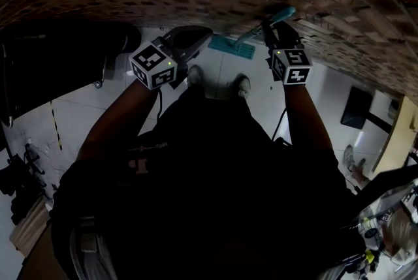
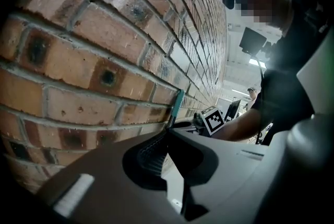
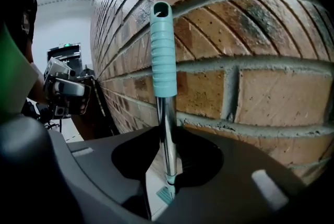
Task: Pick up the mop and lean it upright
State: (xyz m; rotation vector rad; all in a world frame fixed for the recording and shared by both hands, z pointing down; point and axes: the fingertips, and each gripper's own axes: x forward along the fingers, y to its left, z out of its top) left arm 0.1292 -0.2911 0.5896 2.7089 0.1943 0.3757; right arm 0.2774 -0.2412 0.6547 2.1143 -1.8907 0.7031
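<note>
The mop (image 3: 163, 50) stands nearly upright against the brick wall (image 3: 261, 97). It has a ribbed teal grip with a hanging hole at its end, a bright chrome shaft below, and a flat teal head. In the head view the head lies on the pale tiled floor (image 1: 85, 109) at the foot of the wall, upper middle of the frame, while the teal grip pokes out toward the upper right, close to the bricks.

The right tongs (image 3: 167, 139) are closed on the chrome shaft just under the teal grip. The shaft runs straight through the middle of the right gripper view, with the dark pads against it on both sides and a sliver of floor showing lower down.

The left tongs (image 2: 169, 137) hang at the upper left of the head view, near the wall and well apart from the mop's shaft. Their jaws stand only a narrow slit apart, with nothing between them; the ribbed pad (image 2: 151, 157) of one finger is bare. Past their tips in the left gripper view, the teal grip shows against the bricks, with the right tongs' marker cube (image 2: 214, 119) beside it.
</note>
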